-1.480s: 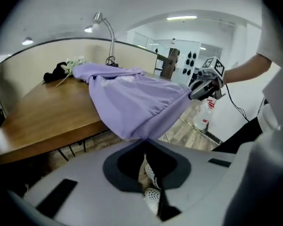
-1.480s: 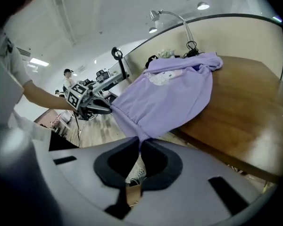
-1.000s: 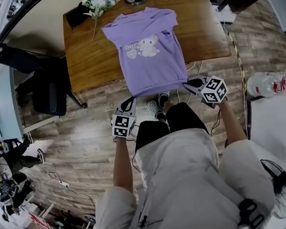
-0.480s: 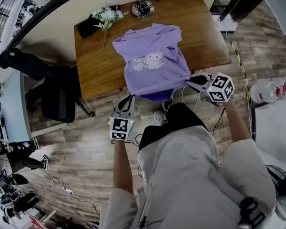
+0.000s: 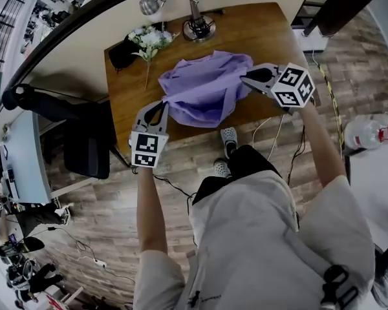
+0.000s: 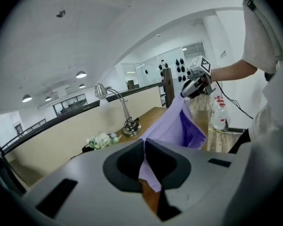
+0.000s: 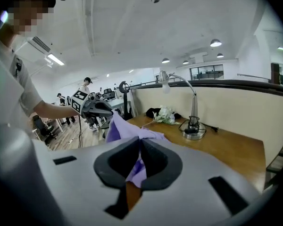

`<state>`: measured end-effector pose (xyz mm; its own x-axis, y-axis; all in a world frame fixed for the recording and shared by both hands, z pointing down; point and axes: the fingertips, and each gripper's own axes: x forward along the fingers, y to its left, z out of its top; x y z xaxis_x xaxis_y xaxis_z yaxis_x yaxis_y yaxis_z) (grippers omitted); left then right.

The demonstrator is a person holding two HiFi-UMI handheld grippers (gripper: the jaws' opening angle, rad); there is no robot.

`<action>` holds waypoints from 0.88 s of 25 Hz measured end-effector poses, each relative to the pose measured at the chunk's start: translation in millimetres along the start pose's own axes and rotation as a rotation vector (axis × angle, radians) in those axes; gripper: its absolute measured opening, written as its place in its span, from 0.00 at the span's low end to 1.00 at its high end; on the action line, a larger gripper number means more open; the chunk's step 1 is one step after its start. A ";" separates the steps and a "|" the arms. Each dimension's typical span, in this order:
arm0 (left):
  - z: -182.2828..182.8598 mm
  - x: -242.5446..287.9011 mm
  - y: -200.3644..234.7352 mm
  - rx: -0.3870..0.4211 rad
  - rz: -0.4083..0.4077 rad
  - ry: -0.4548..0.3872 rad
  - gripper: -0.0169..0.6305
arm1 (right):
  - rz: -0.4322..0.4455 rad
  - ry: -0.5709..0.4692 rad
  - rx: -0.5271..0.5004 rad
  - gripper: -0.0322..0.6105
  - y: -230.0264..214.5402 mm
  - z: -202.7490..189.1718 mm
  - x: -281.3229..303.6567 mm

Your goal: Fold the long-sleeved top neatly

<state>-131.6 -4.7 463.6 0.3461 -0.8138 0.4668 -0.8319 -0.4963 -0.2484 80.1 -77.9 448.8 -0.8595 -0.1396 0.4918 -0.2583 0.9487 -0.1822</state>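
Note:
The purple long-sleeved top (image 5: 207, 97) lies on the wooden table (image 5: 275, 41), its lower part lifted and bunched. My left gripper (image 5: 160, 106) is shut on the hem's left corner at the table's near left edge. My right gripper (image 5: 246, 77) is shut on the hem's right corner above the table. In the left gripper view the purple cloth (image 6: 177, 124) runs from the closed jaws (image 6: 145, 161) across to the right gripper (image 6: 195, 81). In the right gripper view the cloth (image 7: 132, 133) is pinched in the jaws (image 7: 140, 161) and stretches to the left gripper (image 7: 92, 106).
A desk lamp (image 5: 197, 24) and a bunch of white flowers (image 5: 152, 39) stand at the table's far side, next to a dark object. A black chair (image 5: 84, 147) is left of the table. A plastic bottle (image 5: 368, 131) is at the right. Cables lie on the wooden floor.
Both grippers have risen and moved forward from below the table's near edge to over it, carrying the hem. The top's flat lower half is now lifted and bunched.

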 end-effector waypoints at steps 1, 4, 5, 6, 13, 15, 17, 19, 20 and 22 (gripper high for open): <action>6.1 11.7 14.4 0.003 -0.001 0.009 0.08 | 0.000 0.004 -0.001 0.09 -16.3 11.3 7.6; 22.8 49.1 60.7 0.005 -0.012 0.035 0.08 | 0.028 0.027 0.039 0.09 -70.2 41.6 33.8; 27.6 62.8 77.4 0.009 -0.020 0.047 0.08 | 0.044 0.048 0.071 0.09 -88.4 49.2 43.3; 32.1 77.0 94.0 0.012 -0.030 0.061 0.08 | 0.057 0.075 0.103 0.09 -105.6 55.6 52.7; 68.0 123.0 146.1 0.031 0.083 -0.049 0.08 | -0.082 -0.129 -0.066 0.09 -158.4 92.9 69.8; 29.7 128.7 119.2 -0.031 0.062 -0.025 0.08 | -0.078 -0.087 -0.103 0.09 -147.4 48.4 75.3; -29.1 138.6 78.0 -0.126 -0.009 0.071 0.08 | -0.032 0.064 -0.068 0.09 -135.8 -21.2 90.1; -74.7 144.1 39.9 -0.213 -0.064 0.150 0.08 | 0.013 0.194 -0.015 0.09 -124.3 -78.3 98.6; -88.8 144.5 26.9 -0.255 -0.077 0.171 0.08 | 0.030 0.243 0.014 0.09 -119.2 -97.7 100.0; -107.2 142.4 11.3 -0.332 -0.081 0.199 0.08 | 0.049 0.312 0.073 0.09 -112.3 -122.2 102.0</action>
<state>-138.2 -93.8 618.2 0.3525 -0.6856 0.6369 -0.9117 -0.4052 0.0683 75.4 -164.0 623.4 -0.6982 0.0099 0.7159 -0.2608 0.9277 -0.2671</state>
